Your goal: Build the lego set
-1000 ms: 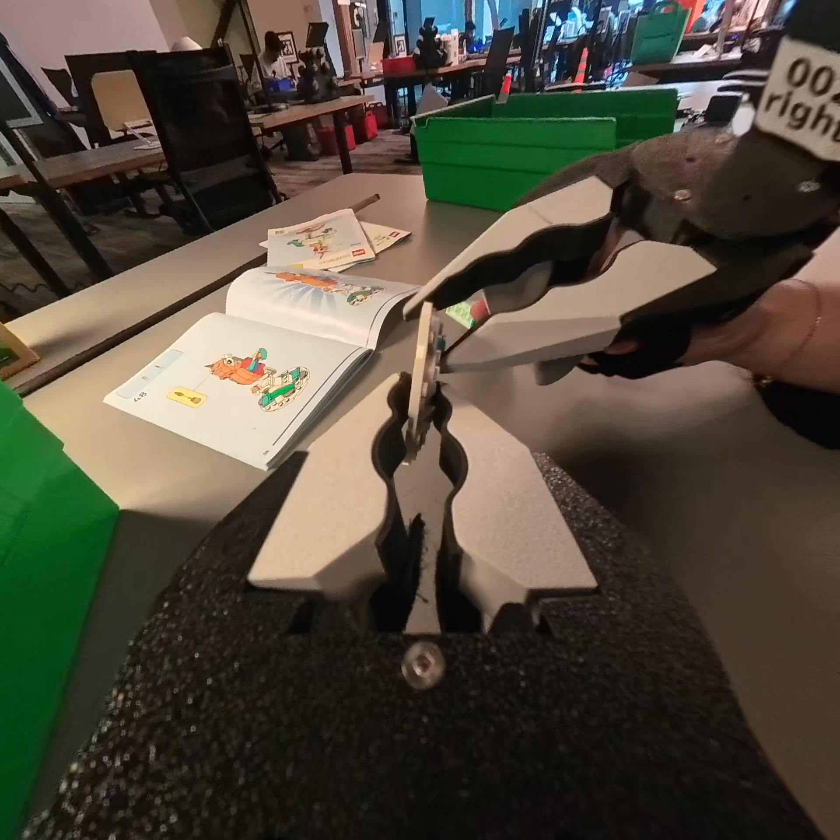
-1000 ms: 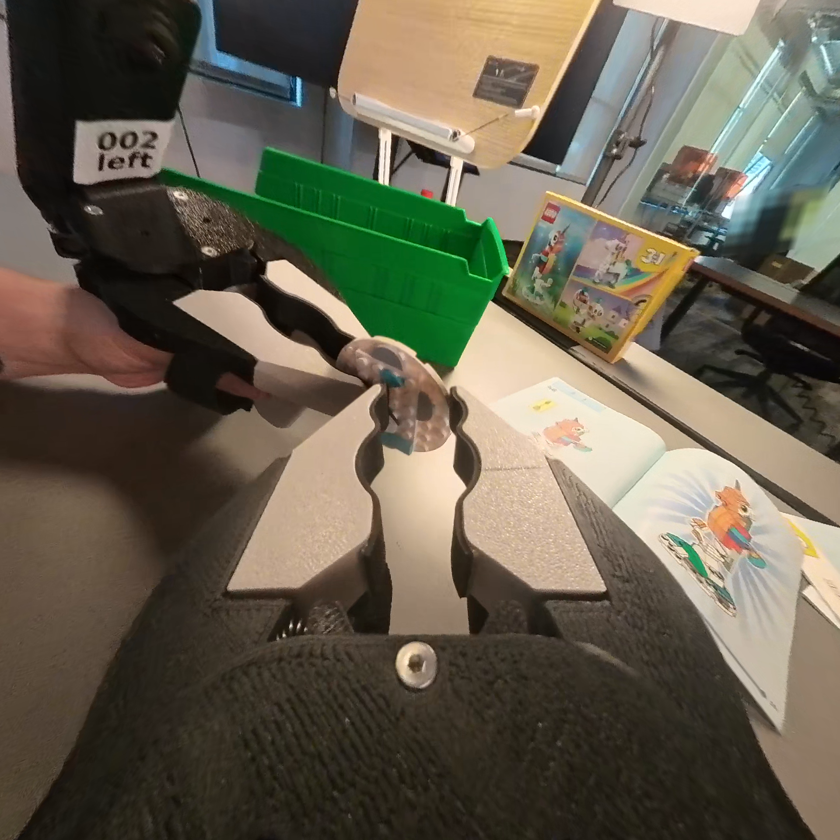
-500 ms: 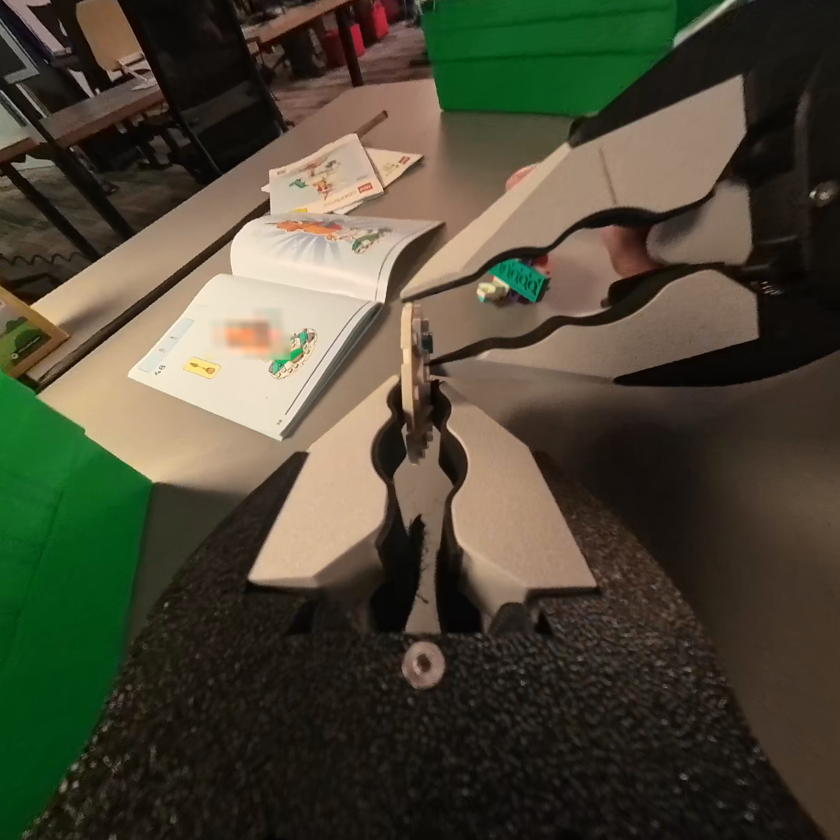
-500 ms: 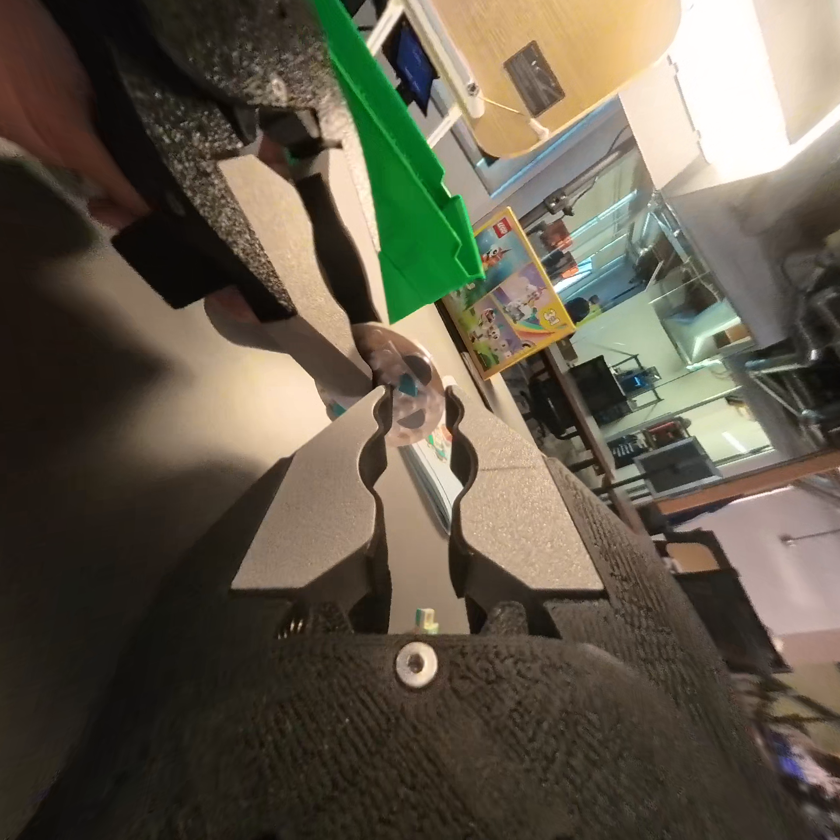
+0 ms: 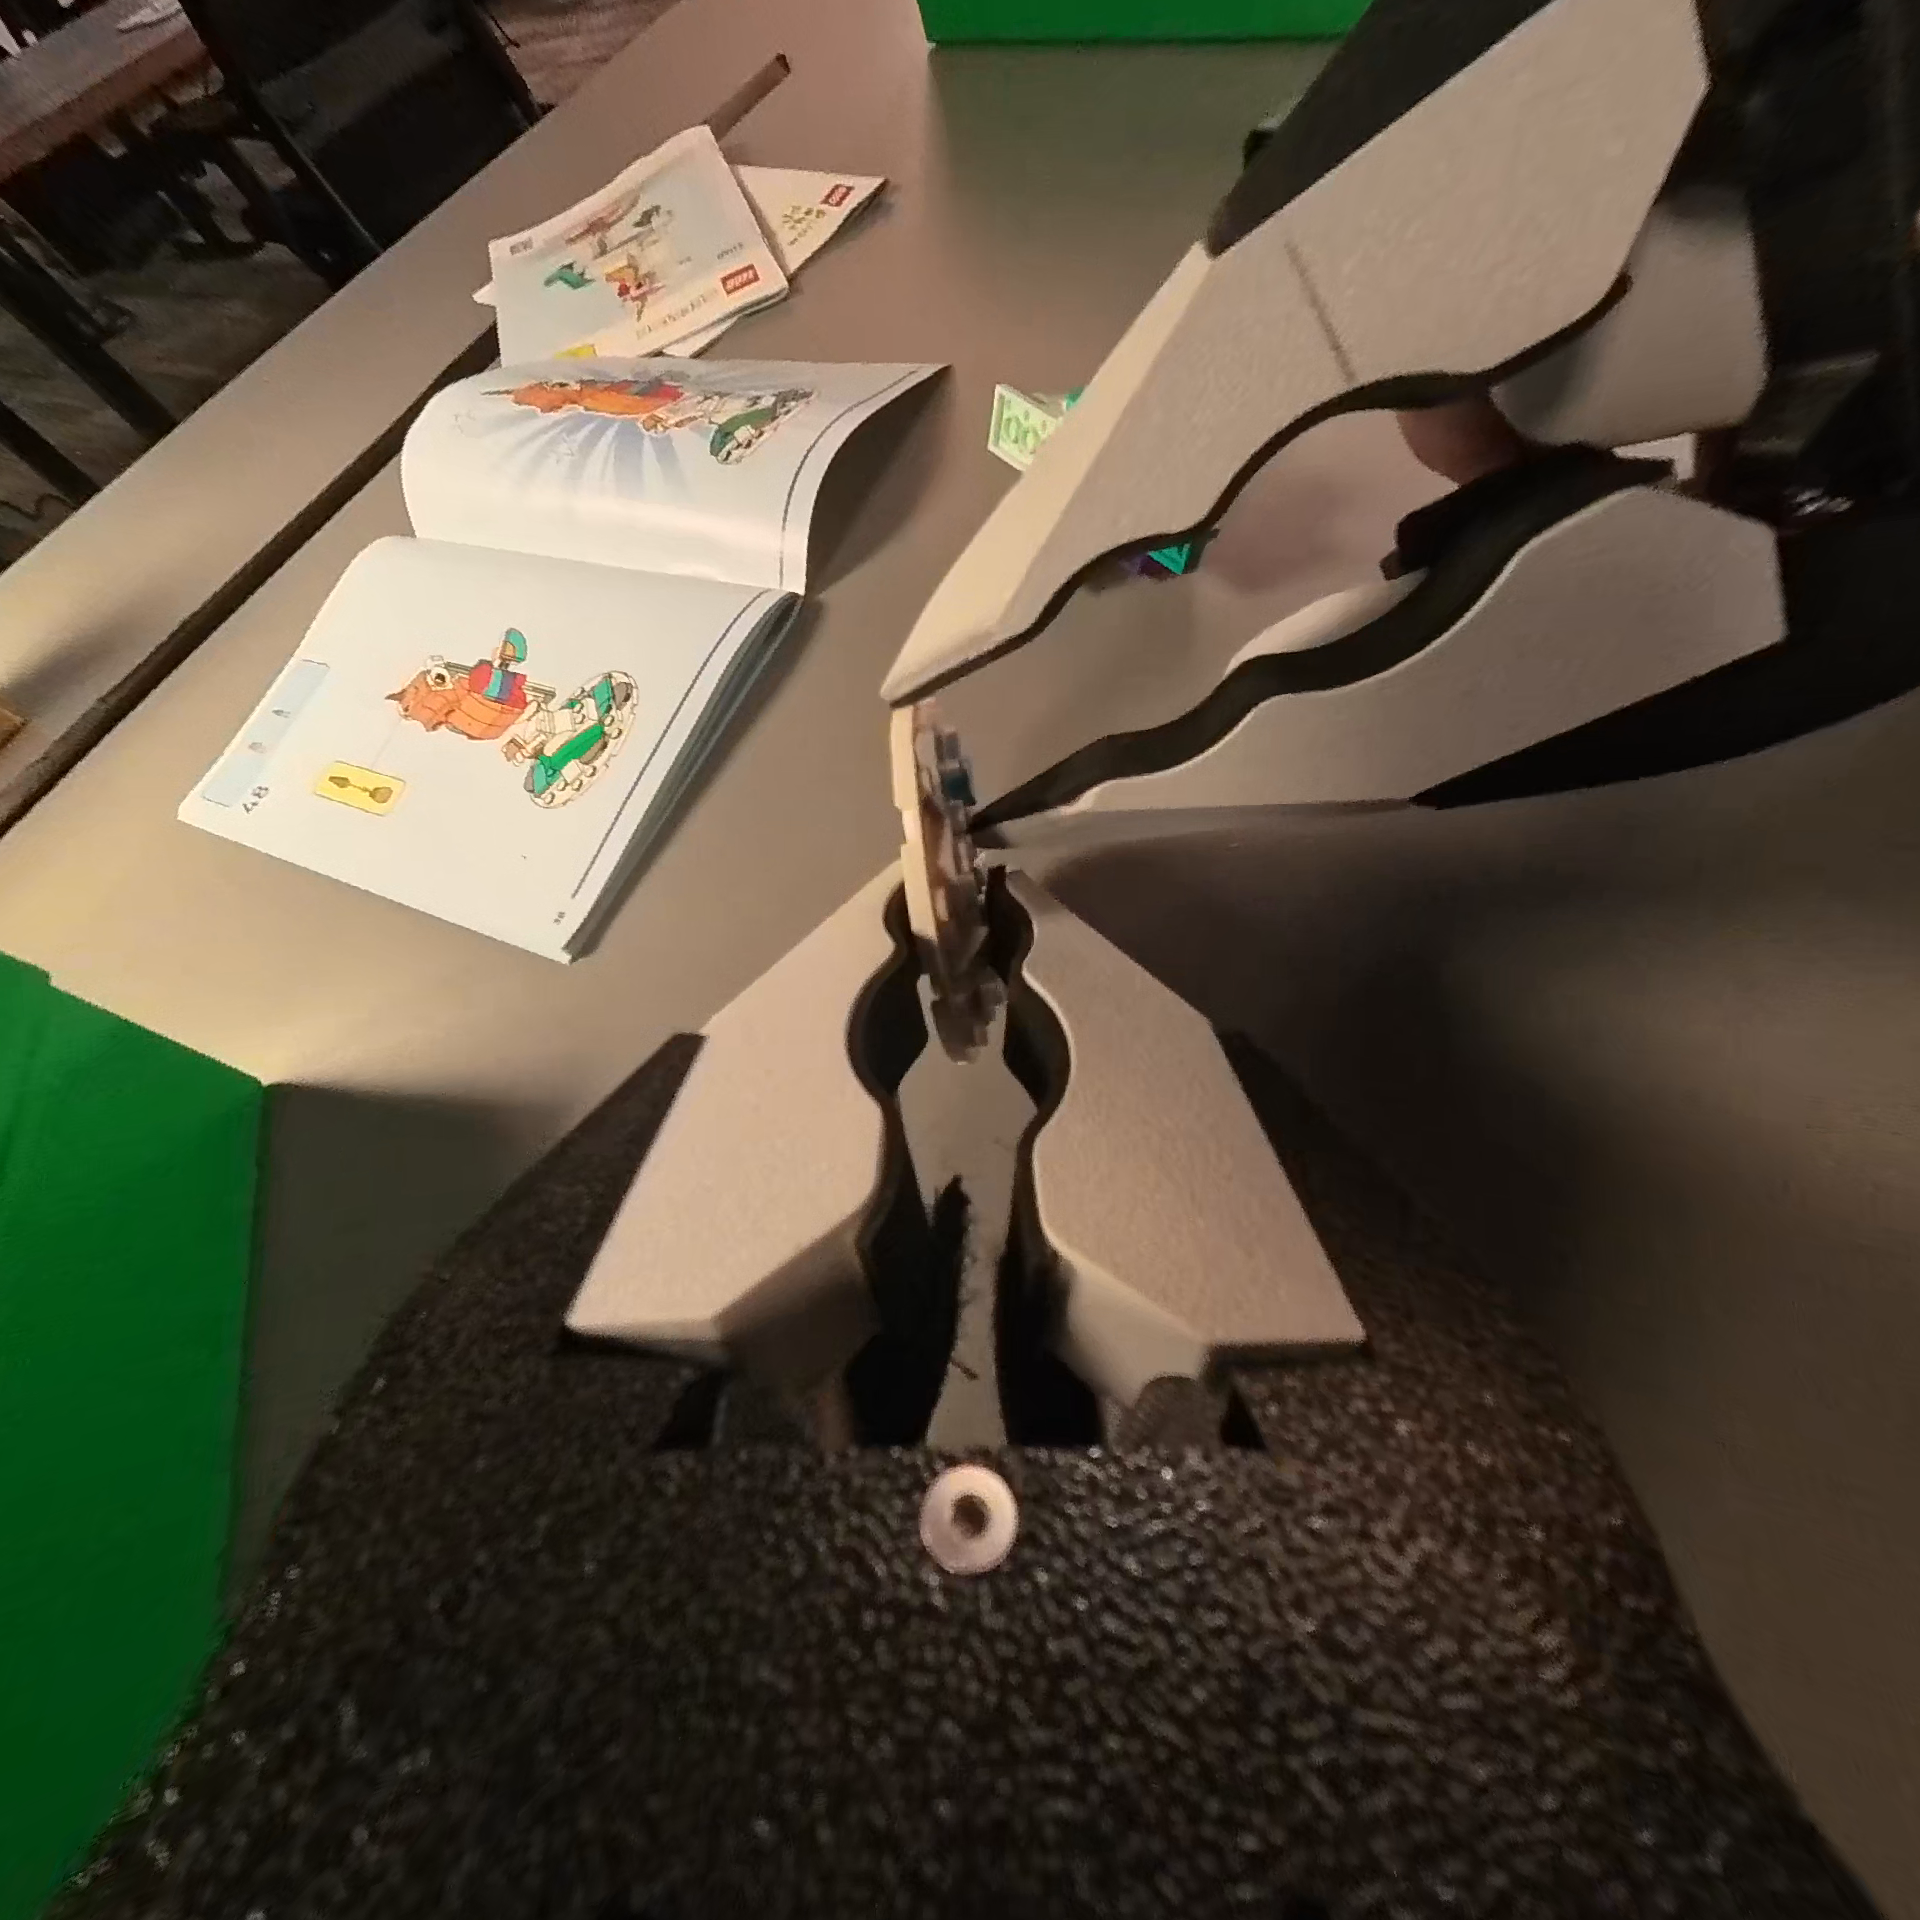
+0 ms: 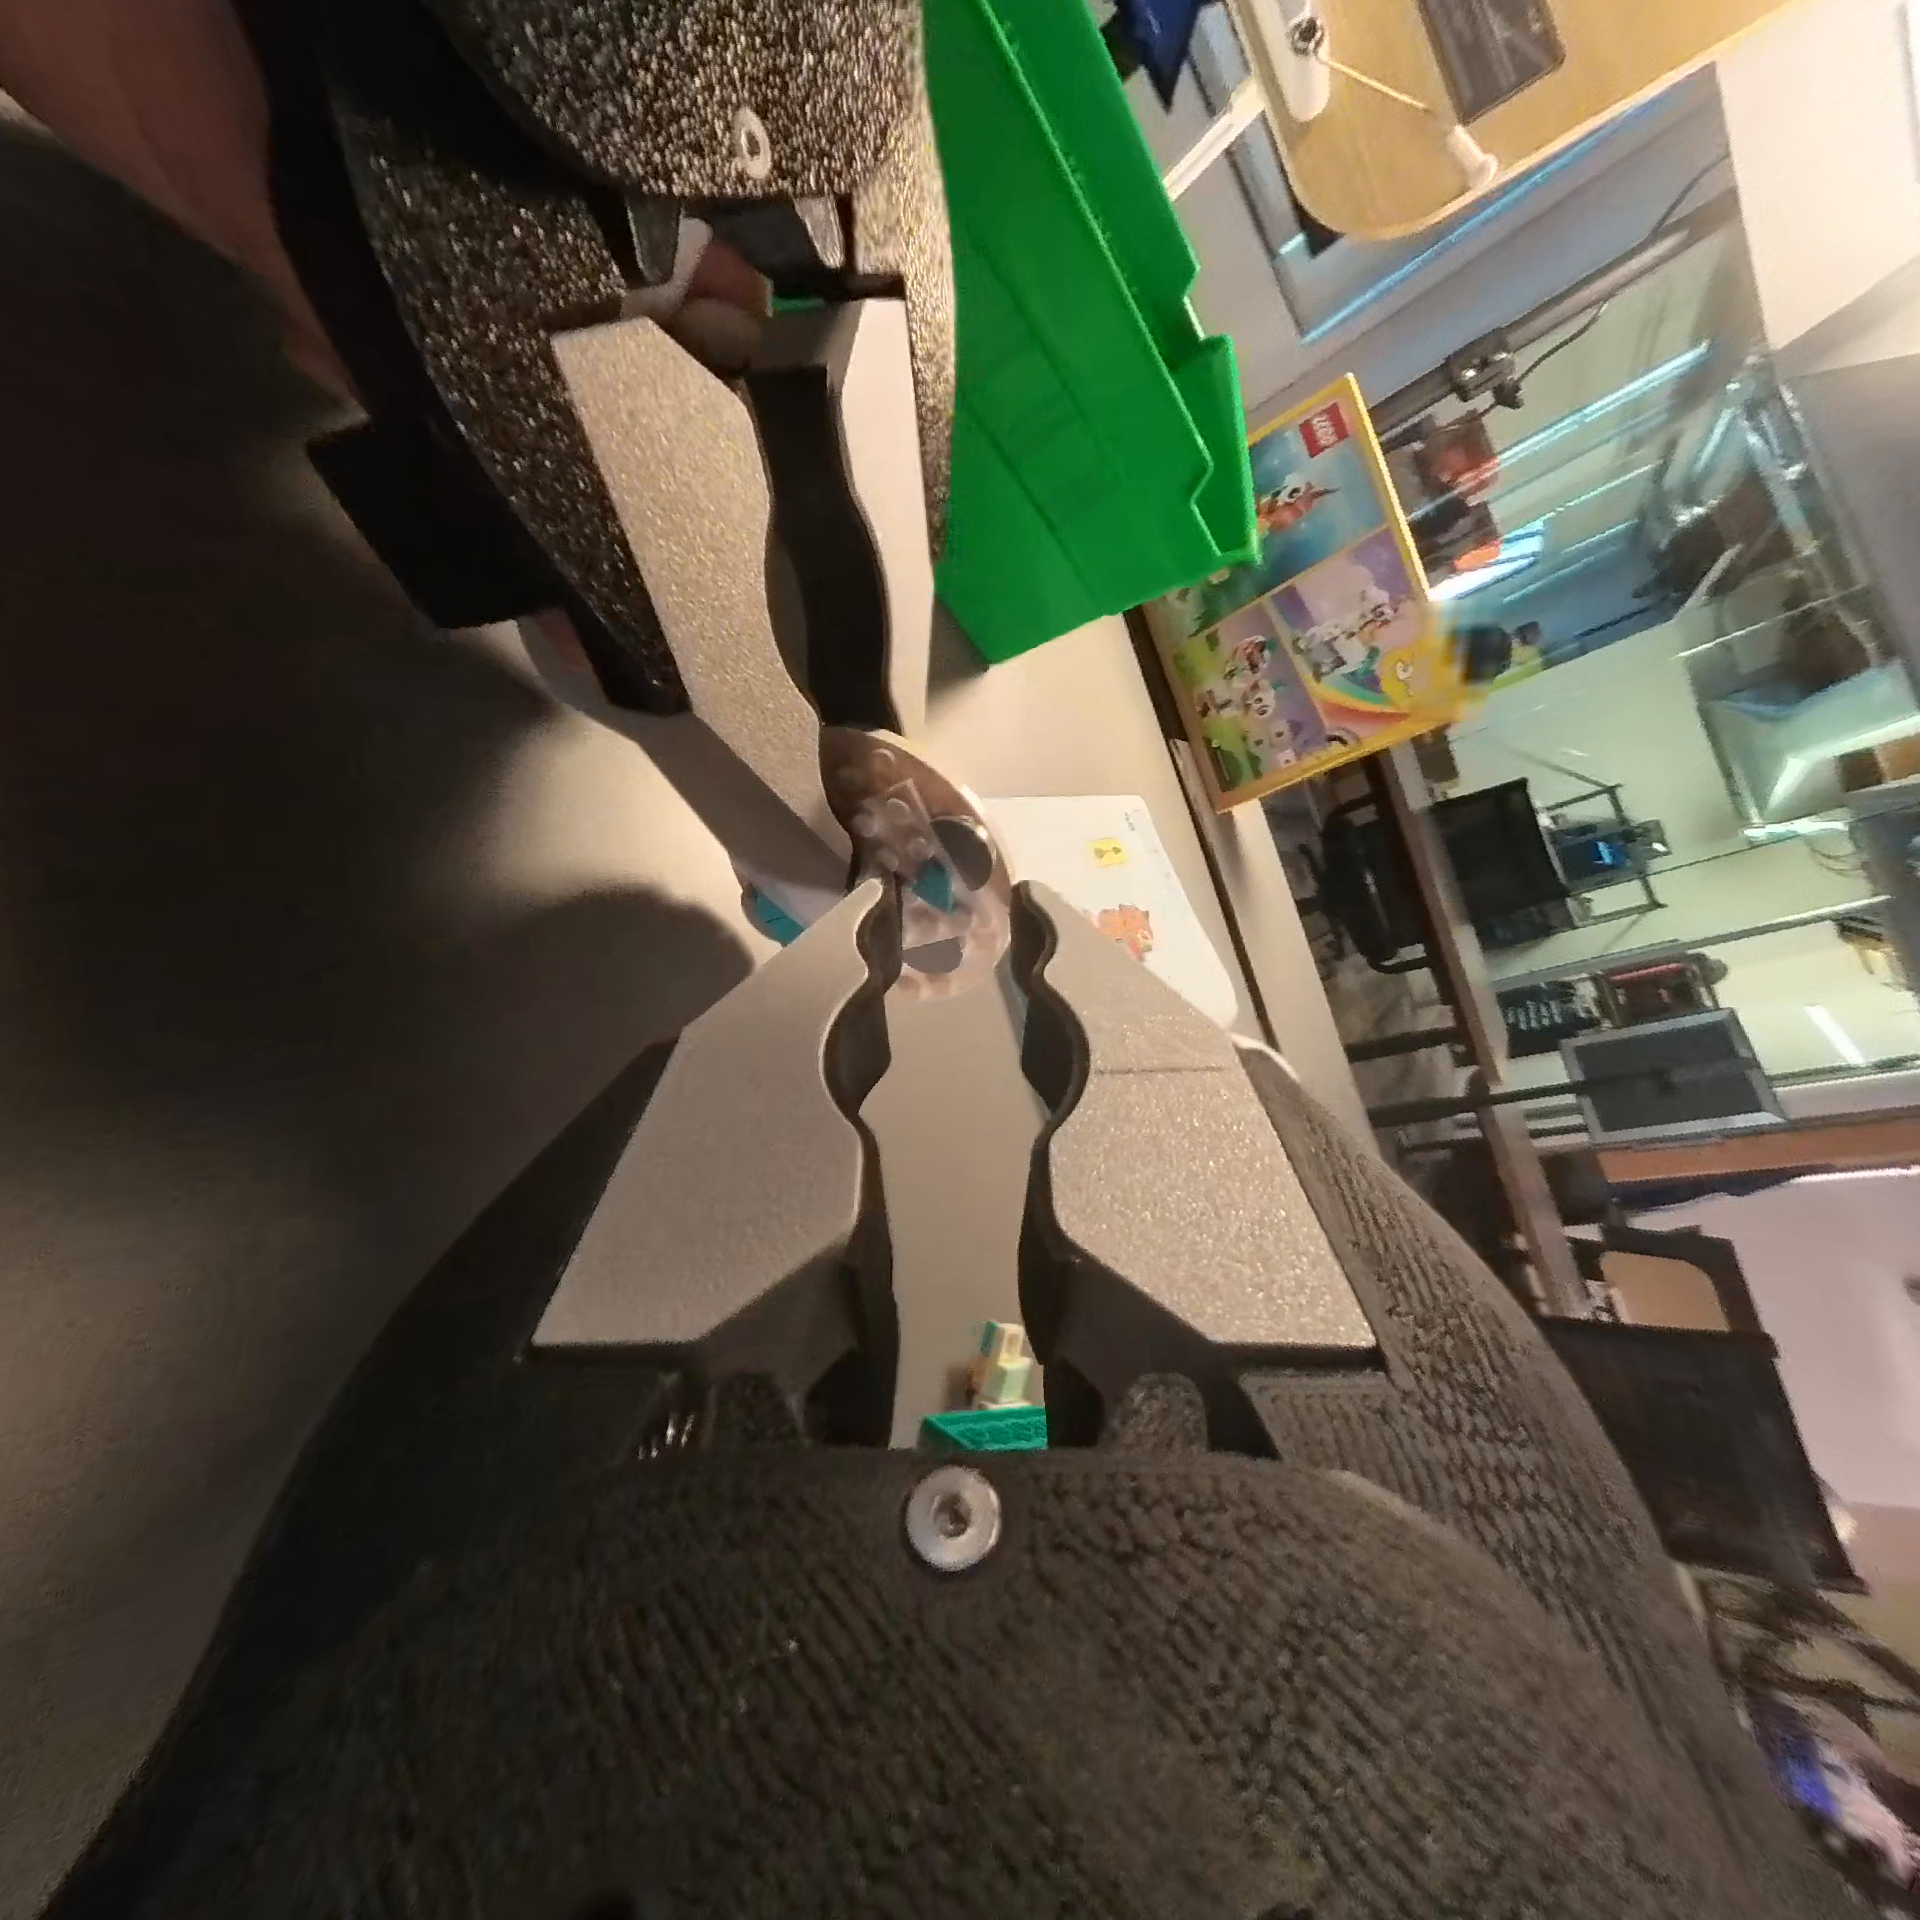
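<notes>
- Nearest us, the left gripper (image 5: 951,935) is closed tight on the lower edge of a round studded toy-brick plate (image 5: 935,831), which stands on edge between its fingers, above the grey table (image 5: 312,987).
- The right gripper (image 6: 940,914) has its jaws spread around that plate (image 6: 940,894); 1 fingertip (image 5: 1003,810) meets the studded face beside a small teal piece (image 6: 928,883), but we cannot tell whether its pads press on anything.
- Just beyond lies an open instruction booklet (image 5: 488,707), with 2 folded leaflets (image 5: 665,260) farther back.
- Loose green and teal bricks (image 5: 1023,426) sit on the table behind the right gripper's fingers.
- A green plastic bin (image 6: 1081,343) stands at the table's far side, a colourful toy box (image 6: 1309,603) upright behind it.
</notes>
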